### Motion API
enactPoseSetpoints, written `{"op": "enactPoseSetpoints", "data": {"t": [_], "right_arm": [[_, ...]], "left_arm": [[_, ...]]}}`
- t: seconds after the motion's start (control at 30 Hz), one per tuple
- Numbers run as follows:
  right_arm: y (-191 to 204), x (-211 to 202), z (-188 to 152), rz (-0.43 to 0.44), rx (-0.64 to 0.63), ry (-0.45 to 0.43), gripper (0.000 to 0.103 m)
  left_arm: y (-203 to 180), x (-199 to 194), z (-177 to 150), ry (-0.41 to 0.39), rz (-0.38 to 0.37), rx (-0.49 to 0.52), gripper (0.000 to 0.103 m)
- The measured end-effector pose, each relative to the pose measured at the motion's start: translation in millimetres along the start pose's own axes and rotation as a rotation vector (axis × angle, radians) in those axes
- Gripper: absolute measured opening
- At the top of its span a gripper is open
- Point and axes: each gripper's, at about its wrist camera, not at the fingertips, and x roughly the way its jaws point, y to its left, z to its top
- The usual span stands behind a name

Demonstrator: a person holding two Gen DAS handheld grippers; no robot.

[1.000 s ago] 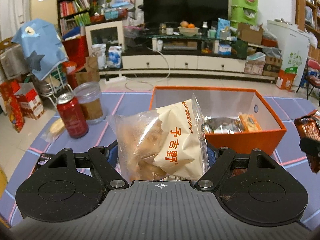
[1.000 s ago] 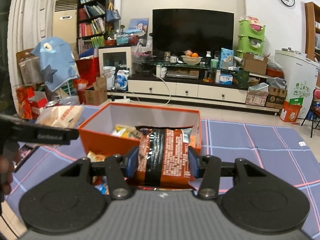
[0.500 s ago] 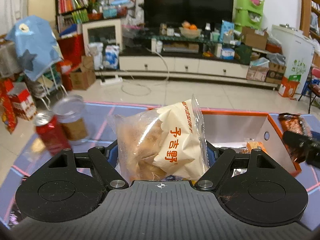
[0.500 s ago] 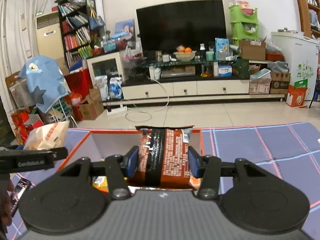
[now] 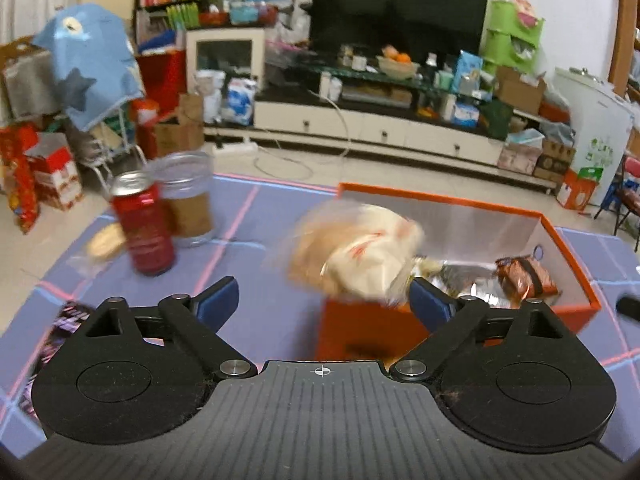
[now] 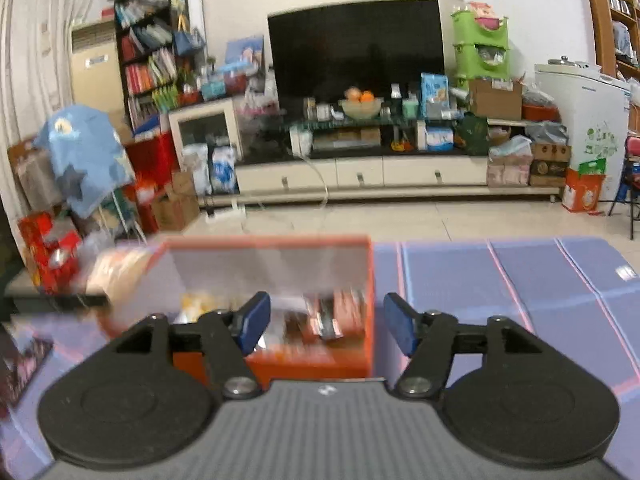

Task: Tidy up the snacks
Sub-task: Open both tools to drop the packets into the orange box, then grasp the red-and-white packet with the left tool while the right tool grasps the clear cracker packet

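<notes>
An orange box (image 5: 568,276) with snacks inside sits on the purple checked cloth. A white and clear pastry bag (image 5: 360,256), blurred, is free of my fingers and lies over the box's near left corner. My left gripper (image 5: 324,304) is open and empty just before it. The orange-brown snack packet (image 5: 524,278) lies in the box at the right. In the right wrist view the box (image 6: 320,364) is straight ahead, the packet (image 6: 332,316) lies inside it, and my right gripper (image 6: 326,326) is open and empty above the box's near right part.
A red can (image 5: 144,232), a clear lidded jar (image 5: 186,204) and a wrapped biscuit (image 5: 102,242) stand left of the box. A dark packet (image 5: 52,344) lies at the near left. The cloth (image 6: 520,280) stretches right of the box. A TV stand and clutter lie beyond.
Both grippers have opened. The pastry bag has left the left gripper and dropped toward the box; the orange-brown packet has left the right gripper and now lies in the box.
</notes>
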Motion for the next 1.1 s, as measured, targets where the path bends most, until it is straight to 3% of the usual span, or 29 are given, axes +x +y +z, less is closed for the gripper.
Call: {"op": "enactPoseSetpoints", "data": {"t": [0.1, 0.2, 0.3, 0.47, 0.77, 1.1], "right_arm": [[-0.9, -22.5, -42.4, -0.008, 0.022, 0.087, 0.065], [4.0, -25.2, -57.2, -0.013, 0.015, 0.120, 0.065], [12.9, -17.0, -66.1, -0.025, -0.011, 0.151, 0.065], [15.4, -2.7, -67.9, -0.015, -0.002, 0.180, 0.066], [14.5, 12.1, -69.9, -0.001, 0.024, 0.224, 0.063], [15.2, 42.1, -68.9, 0.011, 0.077, 0.266, 0.065]], "left_arm": [[12.1, -17.1, -24.1, 0.012, 0.002, -0.023, 0.071], [23.8, -10.7, -42.5, 0.069, -0.039, -0.045, 0.068], [28.4, -3.8, -51.4, 0.102, -0.024, 0.009, 0.064], [34.1, 7.2, -56.7, 0.124, -0.049, -0.017, 0.066], [17.6, 14.5, -52.9, 0.115, -0.058, 0.034, 0.069], [3.1, 20.9, -61.2, 0.142, -0.049, 0.110, 0.070]]}}
